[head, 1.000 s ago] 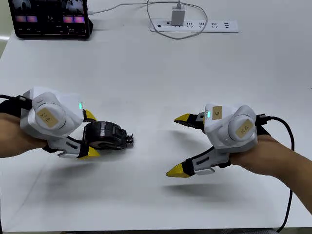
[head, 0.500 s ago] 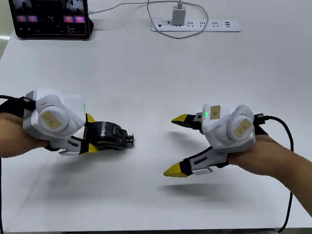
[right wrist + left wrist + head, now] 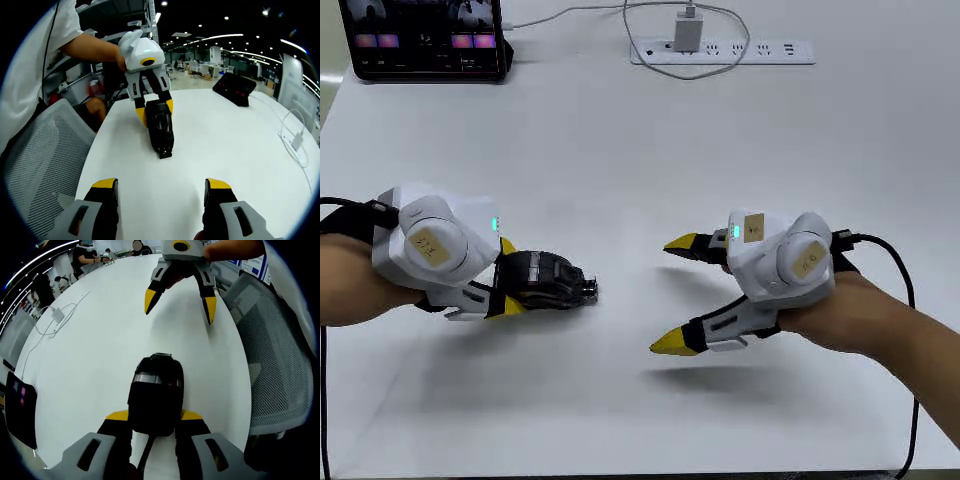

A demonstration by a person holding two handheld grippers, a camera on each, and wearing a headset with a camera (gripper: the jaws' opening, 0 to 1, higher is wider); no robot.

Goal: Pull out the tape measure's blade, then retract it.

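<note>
lit tablet [image 3: 425,38] well left of left fingers [image 3: 507,306] | power strip [image 3: 725,52] with charger [image 3: 684,35] plugged in, well right of right fingers [image 3: 675,343] | white table [image 3: 640,150] under both

— Is the stretch between the two grippers free?
— Yes. Bare white table [image 3: 630,180] lies between the tape measure [image 3: 548,278], clamped in the left gripper [image 3: 506,277], and the right gripper [image 3: 674,294], whose jaws stand wide apart.
— And farther back?
— Open tabletop up to the far edge, where a power strip [image 3: 720,52], its looping cable [image 3: 650,15] and a dark tablet [image 3: 425,35] stand. A mesh chair [image 3: 270,355] sits just off the near edge.
</note>
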